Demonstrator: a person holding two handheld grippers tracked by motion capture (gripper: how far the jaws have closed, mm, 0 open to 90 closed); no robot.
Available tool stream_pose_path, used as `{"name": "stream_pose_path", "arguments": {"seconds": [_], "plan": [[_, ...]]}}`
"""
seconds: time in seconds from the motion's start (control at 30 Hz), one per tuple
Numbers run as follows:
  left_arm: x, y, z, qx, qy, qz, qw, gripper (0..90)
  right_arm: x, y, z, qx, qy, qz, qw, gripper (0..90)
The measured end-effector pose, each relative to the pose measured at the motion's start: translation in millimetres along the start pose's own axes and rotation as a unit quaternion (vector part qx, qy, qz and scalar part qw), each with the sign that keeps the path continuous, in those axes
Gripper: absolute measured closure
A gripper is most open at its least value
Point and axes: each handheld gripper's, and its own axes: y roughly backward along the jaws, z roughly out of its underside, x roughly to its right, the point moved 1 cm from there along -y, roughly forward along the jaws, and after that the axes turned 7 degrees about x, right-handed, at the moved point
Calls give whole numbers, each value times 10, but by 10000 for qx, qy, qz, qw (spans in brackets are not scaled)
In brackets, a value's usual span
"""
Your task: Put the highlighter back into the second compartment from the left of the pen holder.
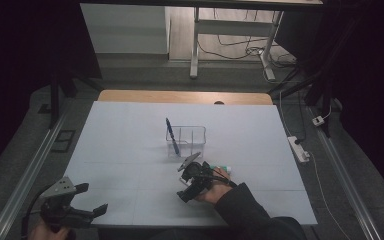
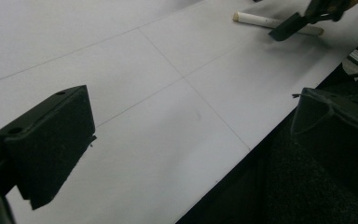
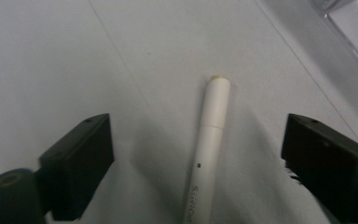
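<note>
A white pen (image 3: 209,154) lies flat on the white paper sheet (image 1: 130,140), its pale tip pointing away in the right gripper view. My right gripper (image 3: 199,135) hangs low over it, open, a jaw on each side and neither touching it. In the high view this gripper (image 1: 200,176) is at the pen's (image 1: 223,169) left end, just in front of a clear organizer (image 1: 192,137). A blue pen (image 1: 172,136) stands tilted in the organizer. My left gripper (image 1: 92,199) stays open and empty at the sheet's near left corner. From the left gripper view (image 2: 191,116), the white pen (image 2: 261,21) is far off.
The sheet covers a wooden table (image 1: 180,96). A white power strip (image 1: 298,148) with its cable lies on the floor to the right. Metal rails run along both sides, and a desk frame (image 1: 195,45) stands behind. The sheet's near edge (image 2: 223,172) drops to dark floor.
</note>
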Motion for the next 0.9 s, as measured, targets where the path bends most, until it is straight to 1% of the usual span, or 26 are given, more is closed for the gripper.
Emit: {"name": "stream_pose_path", "arguments": {"seconds": [0.07, 0.17, 0.2, 0.23, 0.27, 0.3, 0.33, 0.4, 0.43, 0.47, 0.5, 0.53, 0.57, 0.67, 0.77, 0.87, 0.9], "plan": [[5, -3, -1, -12, -10, -6, 10000, 0, 13, -38, -3, -71, -20, 39, 10000, 174], [9, -6, -1, -28, -33, -12, 10000, 0, 40, -60, -22, -142, -91, 47, 9998, 320], [9, -6, -1, -31, -37, -6, 10000, 0, 52, -62, -25, -183, -81, 36, 9998, 364], [10, -7, -1, -34, -45, -5, 10000, 0, 55, -65, -29, -190, -110, 27, 9998, 401], [11, -8, -2, -39, -51, -9, 10000, 0, 58, -62, -31, -187, -80, 77, 9998, 446], [13, -9, -2, -48, -63, -7, 10000, 0, 62, -59, -36, -150, -113, 60, 9998, 498], [15, -10, -2, -56, -83, 0, 9999, 0, 74, -52, -40, -168, -144, 34, 9997, 546], [25, -14, -4, -76, -153, 14, 9999, 1, 81, -45, -47, -173, -248, 63, 9995, 649], [31, -18, -5, -93, -179, 8, 9998, 1, 89, -43, -45, -189, -195, 83, 9996, 691], [37, -22, -6, -106, -200, -2, 9997, 1, 87, -41, -45, -192, -208, 87, 9996, 749], [40, -22, -7, -117, -210, -4, 9997, 1, 76, -39, -47, -191, -246, 80, 9995, 768], [43, -23, -6, -122, -203, -6, 9997, 1, 71, -42, -46, -194, -235, 109, 9995, 779], [41, -23, -6, -120, -198, -7, 9997, 1, 68, -39, -47, -231, -154, 149, 9995, 780], [38, -19, -4, -103, -195, 6, 9998, 1, 60, -43, -57, -262, -174, 200, 9993, 783], [39, -19, -6, -107, -213, 1, 9997, 1, 79, -36, -53, -233, -348, 133, 9990, 785], [39, -19, -5, -104, -199, -4, 9997, 1, 103, 9, -63, -52, -526, 39, 9986, 784], [38, -19, -5, -101, -193, -2, 9998, 2, 111, 35, -71, 25, -510, 35, 9987, 784]]}}
